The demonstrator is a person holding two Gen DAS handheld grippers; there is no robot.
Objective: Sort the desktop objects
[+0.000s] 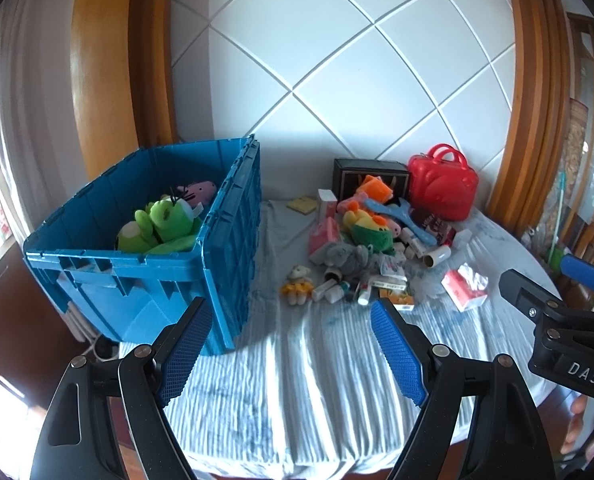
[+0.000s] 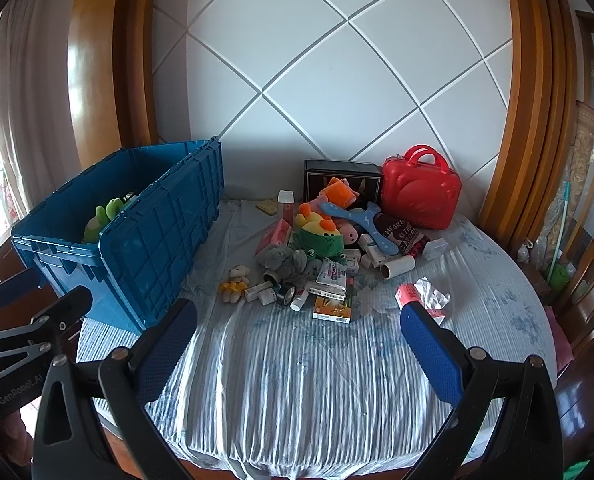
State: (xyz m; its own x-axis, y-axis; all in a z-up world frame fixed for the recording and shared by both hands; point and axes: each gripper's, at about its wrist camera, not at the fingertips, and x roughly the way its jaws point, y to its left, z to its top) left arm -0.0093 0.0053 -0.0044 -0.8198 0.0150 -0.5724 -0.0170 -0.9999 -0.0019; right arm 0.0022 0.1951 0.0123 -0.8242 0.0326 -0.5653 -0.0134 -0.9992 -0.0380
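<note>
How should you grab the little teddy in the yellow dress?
Pinch the little teddy across its yellow-dressed middle, coming from above with the open right tool. It lies flat, apart from the pile, with bare cloth on either side for the fingers.

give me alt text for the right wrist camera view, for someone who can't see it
An open right gripper, holding nothing, points across a table under a striped cloth at a pile of plush toys and small boxes. A blue crate with green plush inside stands on the left, a red case at the back by the wall, and the left gripper shows at the left edge.
</note>
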